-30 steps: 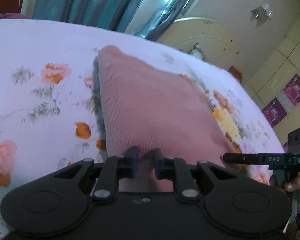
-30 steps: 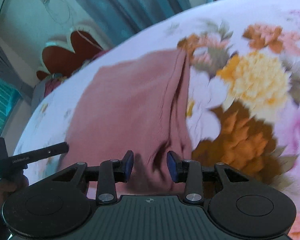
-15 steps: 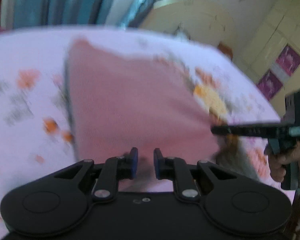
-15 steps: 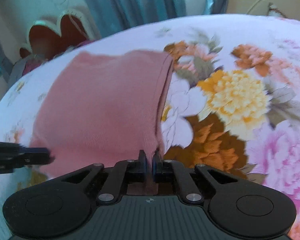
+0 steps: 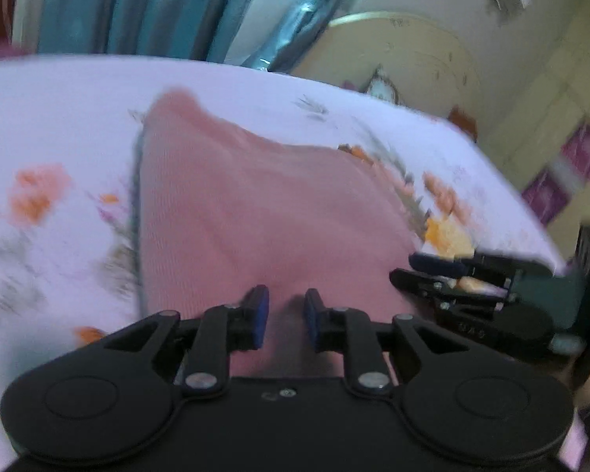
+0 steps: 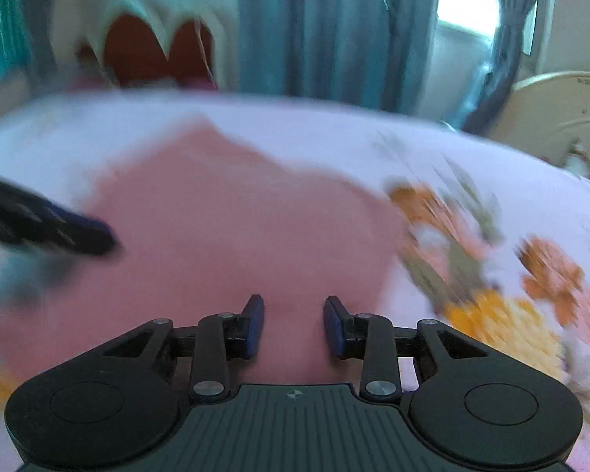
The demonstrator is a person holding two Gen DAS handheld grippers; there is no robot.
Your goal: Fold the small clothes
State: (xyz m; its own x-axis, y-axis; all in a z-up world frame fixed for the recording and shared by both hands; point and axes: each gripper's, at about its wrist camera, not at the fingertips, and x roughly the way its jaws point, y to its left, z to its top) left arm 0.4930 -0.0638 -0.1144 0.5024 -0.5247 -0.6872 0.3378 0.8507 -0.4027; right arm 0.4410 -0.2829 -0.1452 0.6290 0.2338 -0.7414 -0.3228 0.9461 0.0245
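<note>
No container is in view. The pink garment (image 5: 255,212) lies flat on the bed (image 5: 51,118), on a lilac floral sheet, and fills the centre of both wrist views; its near hem runs under both sets of tongs.

Left tongs (image 5: 285,320): blue pads stand a narrow gap apart and are closing. Pink fabric shows in the gap, but the pads do not visibly press on it; no pinch is confirmed. In the right wrist view the same tongs (image 6: 98,236) enter from 9 o'clock, over the garment's left edge, heavily blurred.

Right tongs (image 6: 293,328): pads spread moderately and opening. The garment lies beneath and between them, with clear space at each pad; nothing is gripped. In the left wrist view these tongs (image 5: 409,269) appear at 3 o'clock, turned sideways, at the garment's right edge where it meets the orange flower print.

Teal curtains (image 6: 334,27) hang at 12 o'clock beyond the bed. Both views are motion-blurred; finer contact cannot be told.
</note>
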